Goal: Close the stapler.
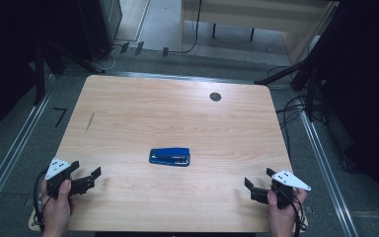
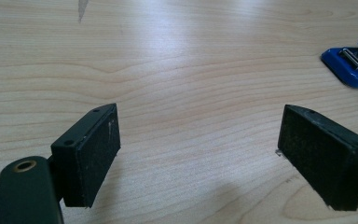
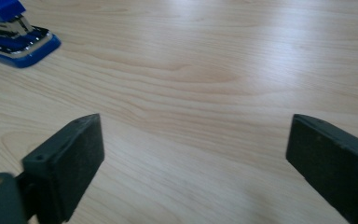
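Left gripper: near table corner, well left of stapler, jaws apart, nothing between. Right gripper: well right of stapler, jaws apart, nothing between. Blue stapler: flat on table, between both grippers, untouched.

Black tongs — grey three-cornered plates, trailing cables.

Blue stapler mid-table; left gripper, right gripper at near corners, fingers apart.
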